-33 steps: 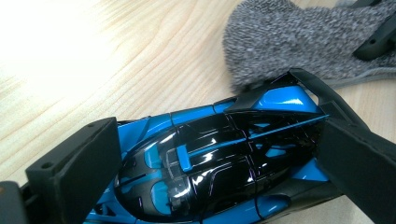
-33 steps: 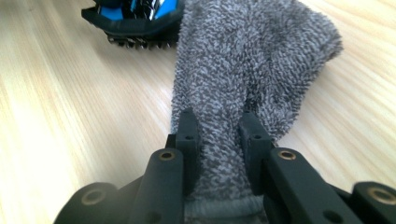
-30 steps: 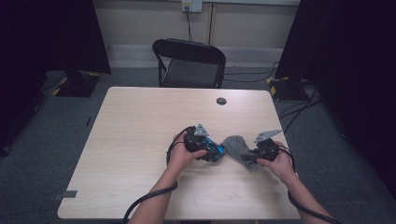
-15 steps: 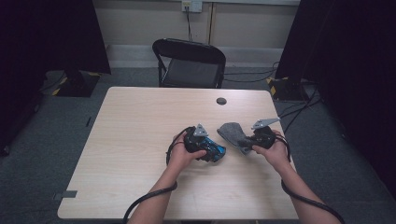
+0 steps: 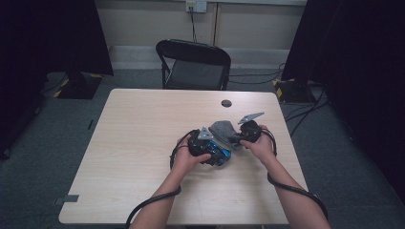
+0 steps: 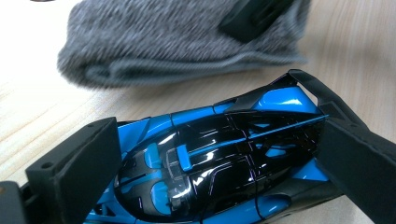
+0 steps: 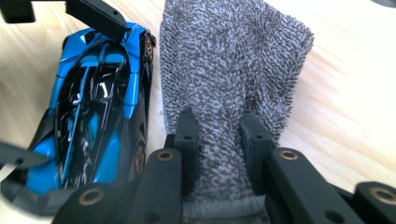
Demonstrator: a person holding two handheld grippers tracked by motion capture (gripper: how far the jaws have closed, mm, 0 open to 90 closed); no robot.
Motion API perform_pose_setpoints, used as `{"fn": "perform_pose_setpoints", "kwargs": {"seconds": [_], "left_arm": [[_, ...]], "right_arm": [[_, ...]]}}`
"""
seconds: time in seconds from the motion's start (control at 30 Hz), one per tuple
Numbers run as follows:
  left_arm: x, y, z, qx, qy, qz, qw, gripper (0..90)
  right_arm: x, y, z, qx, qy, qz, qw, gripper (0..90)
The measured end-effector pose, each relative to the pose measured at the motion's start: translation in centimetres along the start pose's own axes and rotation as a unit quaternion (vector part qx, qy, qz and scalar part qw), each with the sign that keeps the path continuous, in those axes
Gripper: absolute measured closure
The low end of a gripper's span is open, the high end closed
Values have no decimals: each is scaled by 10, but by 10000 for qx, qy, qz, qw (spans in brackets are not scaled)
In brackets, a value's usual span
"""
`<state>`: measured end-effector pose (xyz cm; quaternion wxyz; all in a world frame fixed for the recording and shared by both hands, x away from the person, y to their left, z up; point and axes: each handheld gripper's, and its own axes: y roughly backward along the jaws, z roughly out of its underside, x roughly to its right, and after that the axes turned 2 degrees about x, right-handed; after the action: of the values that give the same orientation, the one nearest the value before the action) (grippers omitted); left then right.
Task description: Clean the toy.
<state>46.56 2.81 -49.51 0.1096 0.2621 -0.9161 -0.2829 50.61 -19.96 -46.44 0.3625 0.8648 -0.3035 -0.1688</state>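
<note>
We see the left gripper [image 6: 205,154] with its jaws clamped on the blue toy car [image 6: 210,158]; just right, the right gripper [image 7: 217,140] pinches the grey cloth [image 7: 229,60] narrowly.

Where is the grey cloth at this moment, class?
In the high view the grey cloth lies right of the table's middle, pinched in the right tongs, beside the blue toy car held by the left tongs.
</note>
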Motion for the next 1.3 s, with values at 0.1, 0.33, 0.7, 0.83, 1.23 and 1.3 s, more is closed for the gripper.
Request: {"fn": "perform_pose_setpoints", "kwargs": {"seconds": [0.1,0.33,0.7,0.83,1.23,1.3], "left_arm": [[0,0,1,19,-3,1,10000,0],[0,0,1,36,-13,13,10000,0],[0,0,2,63,-20,13,10000,0],[0,0,2,83,-29,16,10000,0],[0,0,3,152,-42,24,9999,0],[0,0,4,163,-47,26,9999,0]], "right_arm": [[-2,-7,-3,-17,29,-8,10000,724],[-11,-22,-7,-117,116,15,9999,621],[-9,-6,-13,451,-631,226,9967,473],[-10,-17,-15,481,-784,389,9950,477],[-13,-51,-15,342,-962,566,9932,590],[-13,-51,-15,321,-937,571,9934,631]]}}
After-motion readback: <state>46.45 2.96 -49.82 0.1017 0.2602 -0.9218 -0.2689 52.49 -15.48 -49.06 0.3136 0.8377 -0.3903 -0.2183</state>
